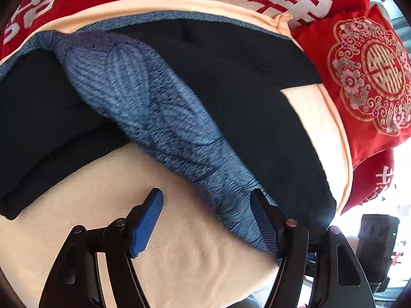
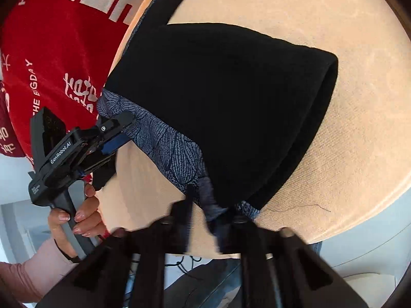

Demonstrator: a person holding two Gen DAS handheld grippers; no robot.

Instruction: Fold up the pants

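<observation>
The black pants (image 1: 251, 107) lie folded on a peach cushion surface (image 1: 179, 251), with a blue leaf-patterned lining strip (image 1: 154, 107) running diagonally across them. My left gripper (image 1: 206, 205) is open, its blue pads (image 1: 147, 220) on either side of the strip's near end. In the right wrist view the pants (image 2: 226, 107) form a black bundle with the patterned strip (image 2: 169, 148) along its lower left edge. My right gripper (image 2: 213, 218) is blurred, its fingers apart around the strip's end. The left gripper (image 2: 115, 138) shows there at the strip's other end.
Red cushions with white and gold patterns (image 1: 367, 77) stand behind and to the right of the peach surface. A red printed cushion (image 2: 51, 59) borders the left side. The cushion's front edge (image 2: 359, 218) drops off to the floor.
</observation>
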